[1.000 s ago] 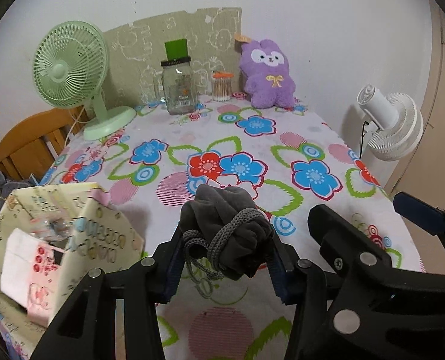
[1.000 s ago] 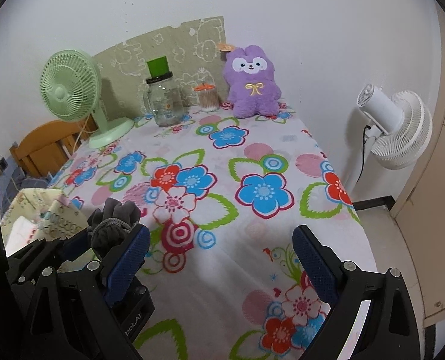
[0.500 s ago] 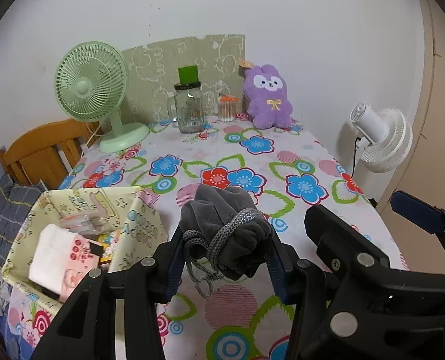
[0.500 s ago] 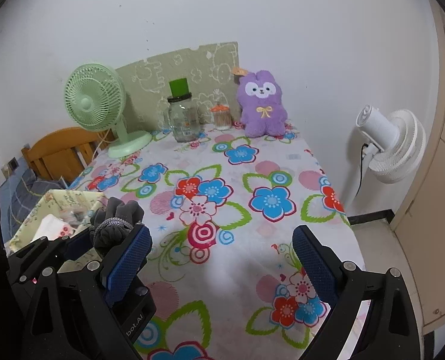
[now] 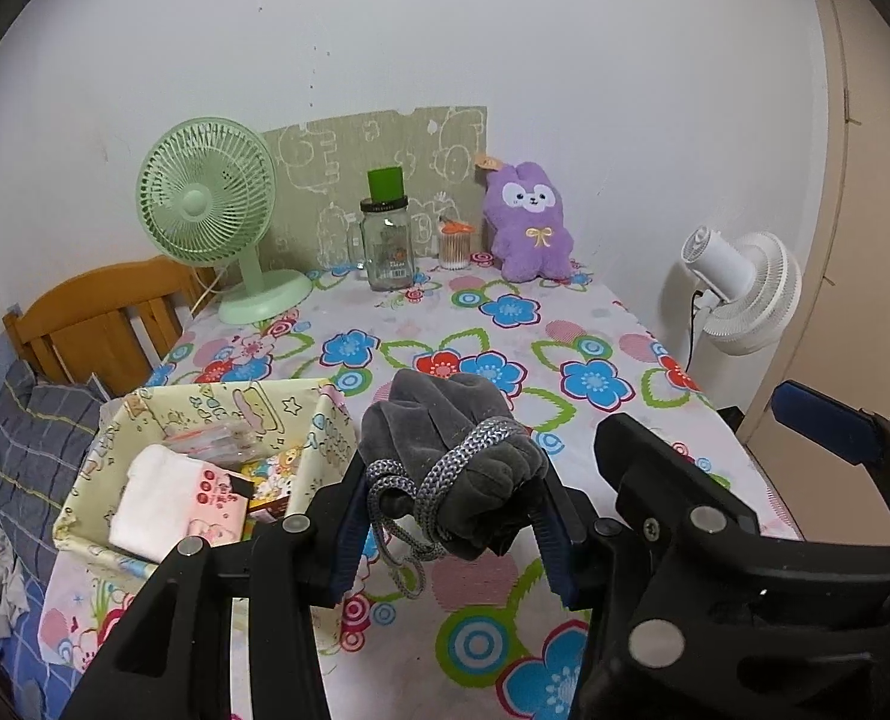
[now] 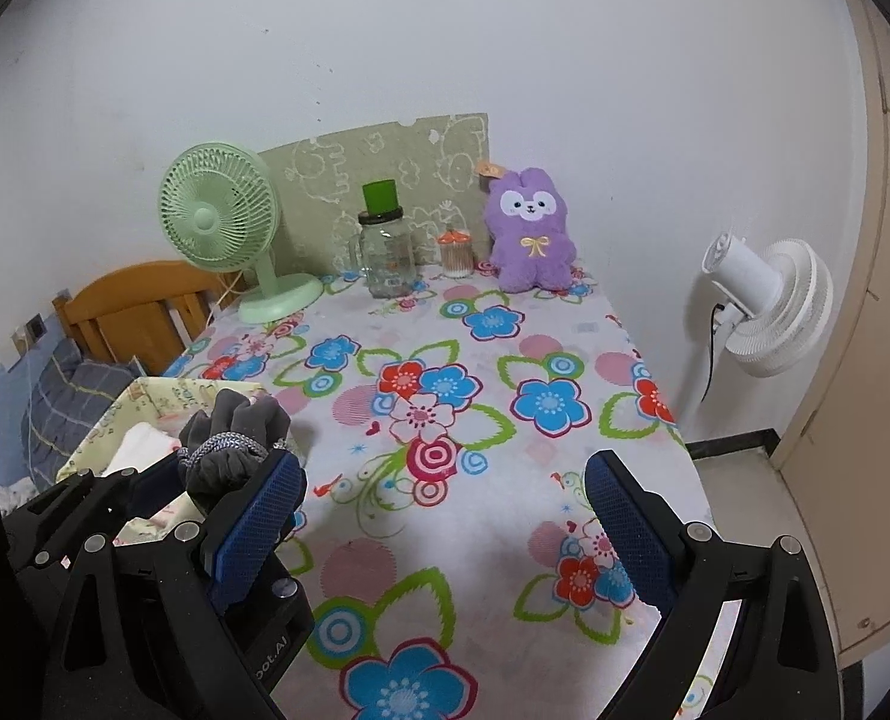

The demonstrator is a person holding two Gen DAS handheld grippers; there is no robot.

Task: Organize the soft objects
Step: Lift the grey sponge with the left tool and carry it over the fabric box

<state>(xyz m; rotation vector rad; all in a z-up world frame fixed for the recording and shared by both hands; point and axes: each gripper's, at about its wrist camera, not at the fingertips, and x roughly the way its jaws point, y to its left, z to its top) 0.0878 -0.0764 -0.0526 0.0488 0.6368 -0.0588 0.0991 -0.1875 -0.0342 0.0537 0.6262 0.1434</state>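
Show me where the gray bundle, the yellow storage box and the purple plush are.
gray bundle [image 5: 445, 456], left wrist view, cord-wrapped middle.
yellow storage box [image 5: 324, 438], left wrist view, right wall.
purple plush [image 6: 532, 234], right wrist view, belly.

The middle and right side of the table [image 6: 445, 510] lie bare and passable. Along its far edge stand the green fan [image 6: 222, 222], glass jar [image 6: 387, 258], small container [image 6: 455, 252] and purple plush [image 6: 532, 228]. The fabric box [image 5: 216, 420] occupies the left edge.

We can't read the clear glass jar [image 5: 389, 252] label — too small; yellow fabric storage box [image 6: 108, 429] half-hidden behind left gripper [image 6: 204, 483].
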